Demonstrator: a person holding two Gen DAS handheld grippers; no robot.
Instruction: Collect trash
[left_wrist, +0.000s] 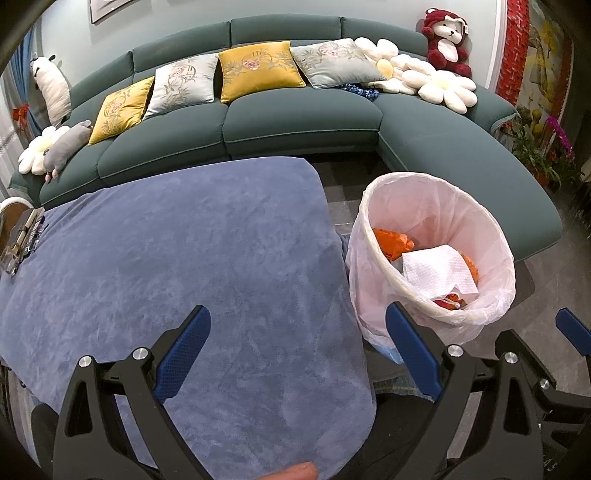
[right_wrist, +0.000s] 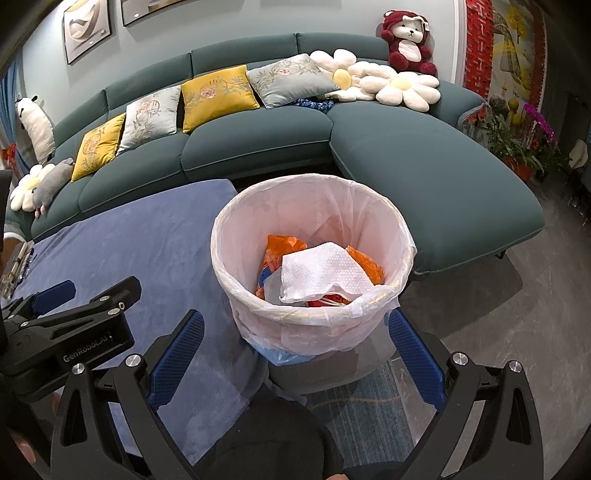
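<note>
Both the left claw (left_wrist: 297, 345) and right claw (right_wrist: 295, 345) hang apart and empty, the lined bin (right_wrist: 314, 258) holding a white tissue (right_wrist: 323, 271) and orange wrappers (right_wrist: 282, 247) right of the blue-covered bench (left_wrist: 166, 240).

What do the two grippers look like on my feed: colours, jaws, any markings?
Both match: the left gripper and right gripper have black angular linkage arms joined by round silver bolts, and jaws faced with long blue textured pads. In the right wrist view the left gripper's black body carries white "GenRobot.AI" lettering. No cables show. A bare fingertip peeks in at the frame's bottom edge; no sleeve is visible.
</note>
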